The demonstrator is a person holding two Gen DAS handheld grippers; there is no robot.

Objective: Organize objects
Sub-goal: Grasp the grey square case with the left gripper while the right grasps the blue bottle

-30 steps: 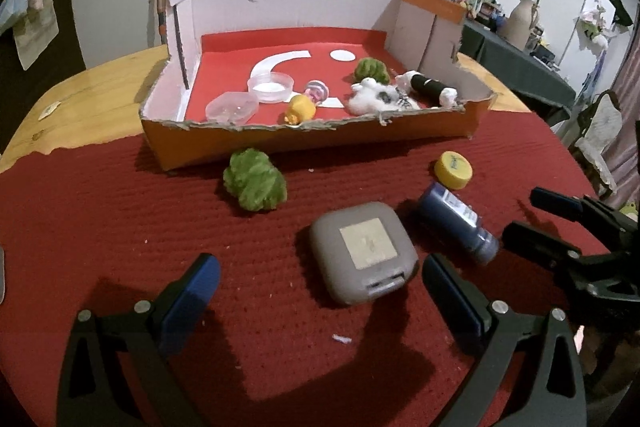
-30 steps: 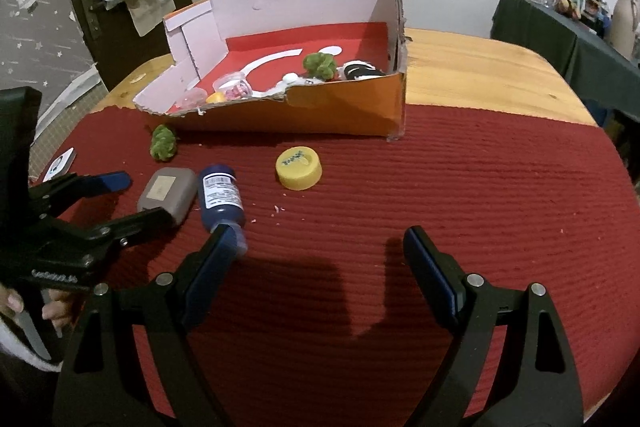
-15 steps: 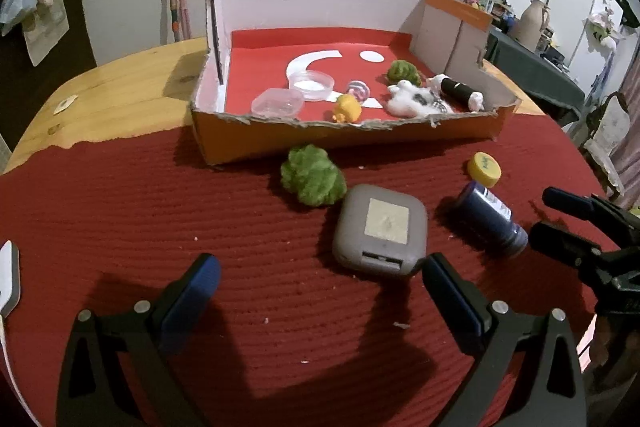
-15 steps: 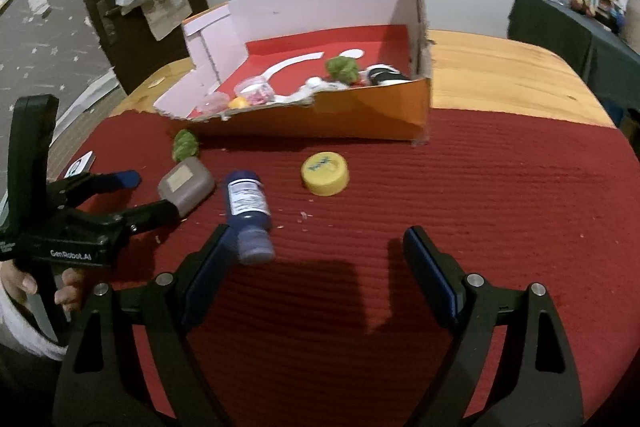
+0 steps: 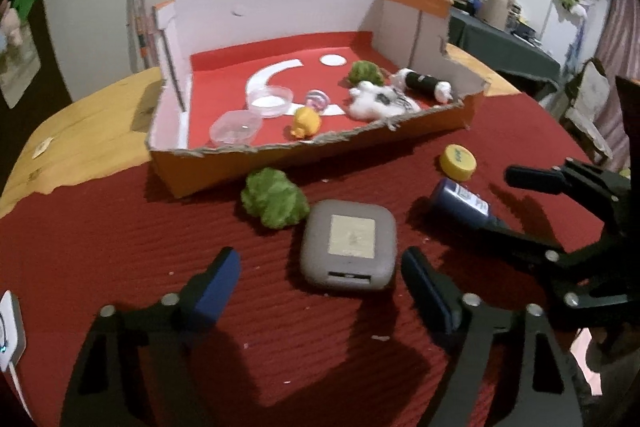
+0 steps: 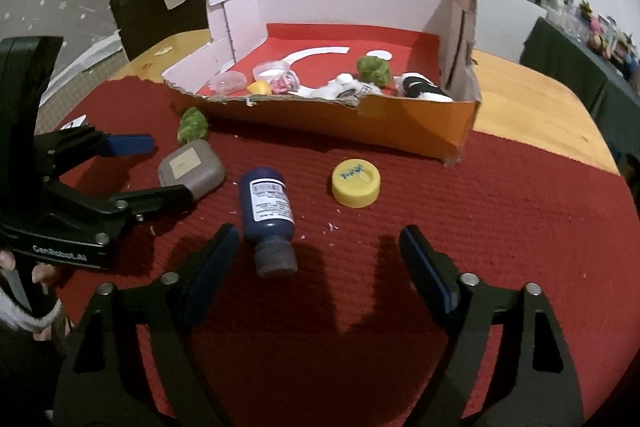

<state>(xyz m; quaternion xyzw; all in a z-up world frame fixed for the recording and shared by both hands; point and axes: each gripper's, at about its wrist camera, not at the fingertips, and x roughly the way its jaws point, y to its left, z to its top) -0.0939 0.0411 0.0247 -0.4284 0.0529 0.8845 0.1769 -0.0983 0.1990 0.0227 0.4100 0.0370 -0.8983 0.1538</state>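
A grey square case (image 5: 349,245) lies on the red cloth, just ahead of my open left gripper (image 5: 320,287); it also shows in the right wrist view (image 6: 191,169). A dark blue bottle (image 6: 268,213) lies on its side, cap toward my open right gripper (image 6: 318,265), near its left finger. It also shows in the left wrist view (image 5: 460,203). A green fuzzy lump (image 5: 275,202) and a yellow cap (image 6: 356,183) lie on the cloth before an orange cardboard box (image 5: 320,157). The box holds small toys and clear dishes.
The red cloth (image 6: 500,227) covers the near part of a wooden table (image 6: 532,99). A white device (image 5: 10,331) lies at the cloth's left edge. The box's high white back wall (image 5: 272,15) stands behind its contents.
Both grippers have shifted left and forward. The grey case now sits between the left fingers' line, and the blue bottle has come nearer the right gripper's left finger. Both stay open.
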